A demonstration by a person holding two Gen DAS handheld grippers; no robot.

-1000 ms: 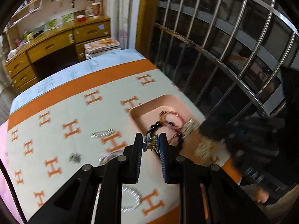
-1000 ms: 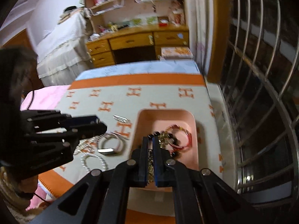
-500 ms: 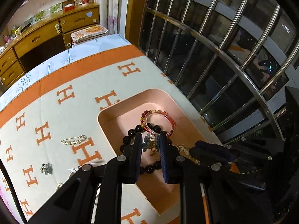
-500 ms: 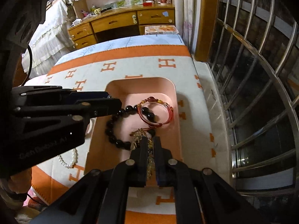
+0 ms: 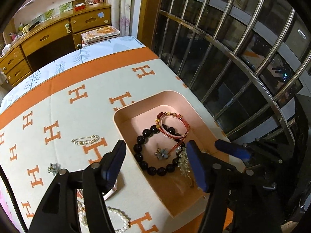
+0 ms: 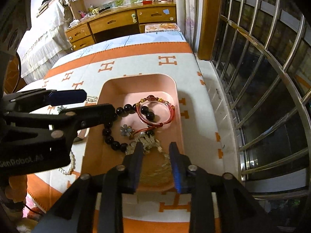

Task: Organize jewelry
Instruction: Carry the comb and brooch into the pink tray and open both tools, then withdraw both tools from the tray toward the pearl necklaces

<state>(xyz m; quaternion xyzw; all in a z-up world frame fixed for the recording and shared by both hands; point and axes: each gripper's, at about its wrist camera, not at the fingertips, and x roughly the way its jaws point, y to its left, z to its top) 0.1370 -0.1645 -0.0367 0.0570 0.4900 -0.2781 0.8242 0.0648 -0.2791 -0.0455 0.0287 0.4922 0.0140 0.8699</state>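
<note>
In the left wrist view, the left gripper (image 5: 155, 161) is being held over the near end of the pink tray (image 5: 124, 114), its fingers (image 5: 114, 161) opening wide with nothing gripped. Inside the tray a black bead bracelet (image 5: 144, 165), a red bracelet (image 5: 173, 125), a flower brooch (image 5: 162, 154) and a gold chain (image 5: 183, 162) are lying together. On the blanket (image 5: 81, 81), patterned with orange "H" letters, a pearl pin (image 5: 85, 140), a second flower piece (image 5: 54, 168) and a pearl bracelet (image 5: 118, 219) are lying outside the tray.

In the right wrist view, the right gripper (image 6: 155, 155) is being held above the gold chain (image 6: 147, 142), its fingers (image 6: 176, 165) opening with nothing pressed between them. On the left gripper's (image 6: 81, 101) body, "GenRobot.AI" is being shown in pale letters.
</note>
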